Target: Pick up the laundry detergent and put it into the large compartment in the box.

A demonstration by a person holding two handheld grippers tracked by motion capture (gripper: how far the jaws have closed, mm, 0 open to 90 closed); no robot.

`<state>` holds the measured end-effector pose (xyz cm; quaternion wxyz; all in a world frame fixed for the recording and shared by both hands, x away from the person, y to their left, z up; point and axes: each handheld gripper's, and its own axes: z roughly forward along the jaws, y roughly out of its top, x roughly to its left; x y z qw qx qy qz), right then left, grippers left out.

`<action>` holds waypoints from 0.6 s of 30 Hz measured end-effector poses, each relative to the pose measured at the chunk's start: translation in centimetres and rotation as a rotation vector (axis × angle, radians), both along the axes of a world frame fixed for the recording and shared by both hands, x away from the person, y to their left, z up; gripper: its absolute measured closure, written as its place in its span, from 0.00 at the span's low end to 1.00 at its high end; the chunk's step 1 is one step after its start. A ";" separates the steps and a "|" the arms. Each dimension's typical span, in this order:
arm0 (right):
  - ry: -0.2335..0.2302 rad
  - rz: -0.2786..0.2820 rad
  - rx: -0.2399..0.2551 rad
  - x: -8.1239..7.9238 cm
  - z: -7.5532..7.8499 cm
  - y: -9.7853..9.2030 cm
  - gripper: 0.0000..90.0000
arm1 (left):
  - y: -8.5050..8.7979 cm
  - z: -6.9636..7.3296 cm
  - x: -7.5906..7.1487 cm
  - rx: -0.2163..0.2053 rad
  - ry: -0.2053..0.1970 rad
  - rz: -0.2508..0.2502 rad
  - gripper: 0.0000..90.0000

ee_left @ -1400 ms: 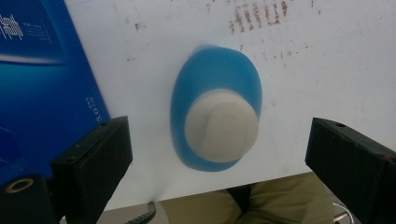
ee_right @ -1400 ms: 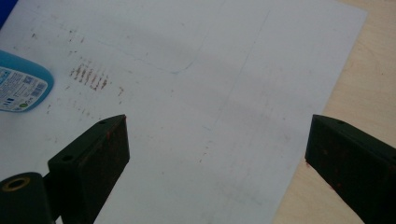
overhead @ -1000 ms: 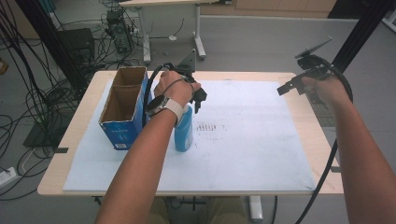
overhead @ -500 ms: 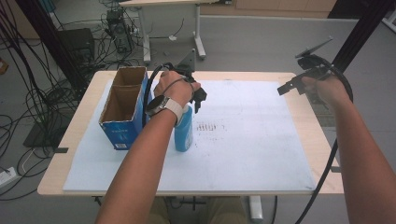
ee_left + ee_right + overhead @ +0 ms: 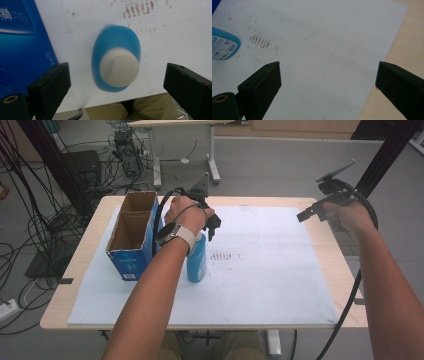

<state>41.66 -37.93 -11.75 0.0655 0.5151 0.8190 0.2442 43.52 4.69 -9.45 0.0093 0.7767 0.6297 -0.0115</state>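
Blue bottle (image 5: 196, 262): stands upright on the white mat (image 5: 260, 285), toward the tabletop's left side and nearer its front edge than the carton; in the left gripper view its off-white cap (image 5: 119, 67) is seen from straight above.
Blue carton (image 5: 131, 236): open-topped and divided in two, just beside the bottle on its left, toward the back-left corner of the tabletop (image 5: 330, 265).
Left gripper (image 5: 116, 85): hangs directly over the bottle, fingers spread wide with the cap between them and touching neither; nothing held.
Right gripper (image 5: 325, 207): held up near the back-right corner, well apart from the bottle; its own view shows the fingers released, with bare mat and the right edge of the tabletop between them.
Step in hand: judged to be a top-down grasp of the bottle with the left gripper.
Doing it well: keep the cap centred, come straight down, close across the bottle's narrow sides below the cap, and mind the carton wall close by the left finger (image 5: 50, 87).
Hard to make out: the wrist and watch cover the bottle's top in the high view; the label is blurred; the height of the fingers above the cap cannot be told; the carton's contents are not clear.
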 end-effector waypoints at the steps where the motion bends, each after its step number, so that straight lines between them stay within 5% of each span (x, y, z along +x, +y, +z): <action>1: 0.000 0.000 0.001 0.0 0.0 0.0 0.07 | 0.0 0.0 0.0 -0.001 0.000 0.000 0.09; 18: 0.000 0.002 0.001 0.0 -0.1 -0.1 0.07 | 0.0 0.0 0.0 -0.004 -0.002 0.002 0.09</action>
